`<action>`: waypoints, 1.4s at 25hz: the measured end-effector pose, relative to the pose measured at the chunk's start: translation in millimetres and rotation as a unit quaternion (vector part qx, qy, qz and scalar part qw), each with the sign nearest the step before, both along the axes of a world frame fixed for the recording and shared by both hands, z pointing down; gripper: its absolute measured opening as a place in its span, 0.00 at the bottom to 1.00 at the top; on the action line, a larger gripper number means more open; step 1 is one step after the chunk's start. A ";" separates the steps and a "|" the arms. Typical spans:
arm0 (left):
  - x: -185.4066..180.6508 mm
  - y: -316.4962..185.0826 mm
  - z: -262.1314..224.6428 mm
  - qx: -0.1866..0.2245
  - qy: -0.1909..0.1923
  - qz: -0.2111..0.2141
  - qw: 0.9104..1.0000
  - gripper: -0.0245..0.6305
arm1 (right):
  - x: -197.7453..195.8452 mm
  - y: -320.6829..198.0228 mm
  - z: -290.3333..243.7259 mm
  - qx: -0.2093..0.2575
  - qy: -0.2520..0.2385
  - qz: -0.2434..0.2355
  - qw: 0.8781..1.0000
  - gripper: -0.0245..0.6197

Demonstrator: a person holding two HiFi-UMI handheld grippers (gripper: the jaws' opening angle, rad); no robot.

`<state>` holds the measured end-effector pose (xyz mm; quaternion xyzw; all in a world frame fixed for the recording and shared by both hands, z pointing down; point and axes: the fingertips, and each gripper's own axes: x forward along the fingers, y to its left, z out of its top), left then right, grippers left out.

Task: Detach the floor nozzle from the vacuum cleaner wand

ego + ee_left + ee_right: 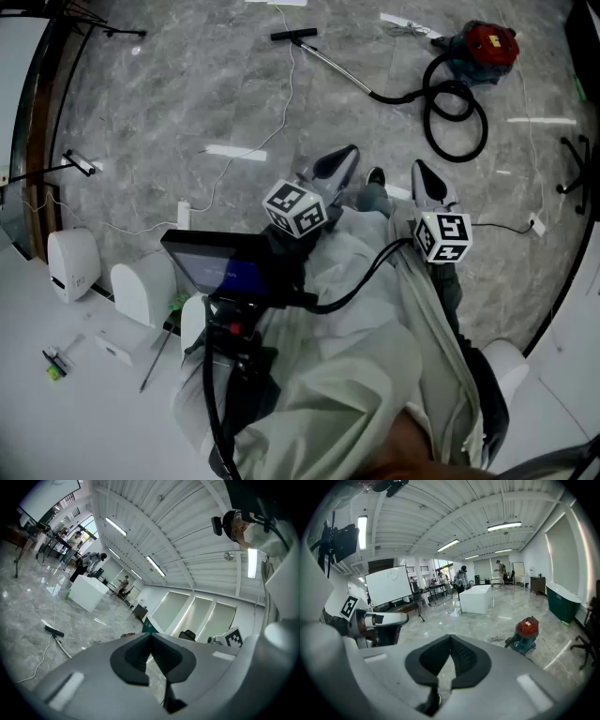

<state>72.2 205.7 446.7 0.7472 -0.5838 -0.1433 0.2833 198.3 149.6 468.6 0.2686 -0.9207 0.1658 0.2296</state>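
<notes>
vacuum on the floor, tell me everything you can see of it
The vacuum is a small canister with a red top and a teal lower body, standing upright on the grey marble floor. Its black hose curls in loops beside it and runs to a thin silvery wand that lies flat on the floor. The black nozzle, a short crossbar, is attached at the wand's far end. Nothing holds any part of it.

One vacuum cleaner point(489, 43), one floor nozzle point(293, 36), one hose point(456, 118), two claws point(339, 169) point(427, 182)
</notes>
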 end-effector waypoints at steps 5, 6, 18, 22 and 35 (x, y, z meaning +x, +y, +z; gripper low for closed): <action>-6.1 -1.9 -0.1 0.007 -0.001 -0.011 1.000 0.05 | -9.9 -2.3 3.0 0.005 -0.002 -0.017 1.000 0.04; -7.6 -1.4 -0.8 0.008 -0.002 -0.014 1.000 0.05 | -12.2 -2.4 3.1 0.005 -0.002 -0.022 1.000 0.04; -16.8 9.0 -7.4 0.018 -0.003 -0.032 0.999 0.05 | -15.6 -3.5 1.1 -0.020 -0.027 -0.001 0.999 0.04; -16.2 10.4 -7.8 0.017 -0.005 -0.026 1.000 0.05 | -11.7 -1.6 1.6 -0.030 -0.035 0.015 0.999 0.04; -50.9 25.3 -6.6 0.026 -0.002 -0.041 0.999 0.05 | -36.1 10.3 10.9 -0.057 -0.043 0.028 0.997 0.04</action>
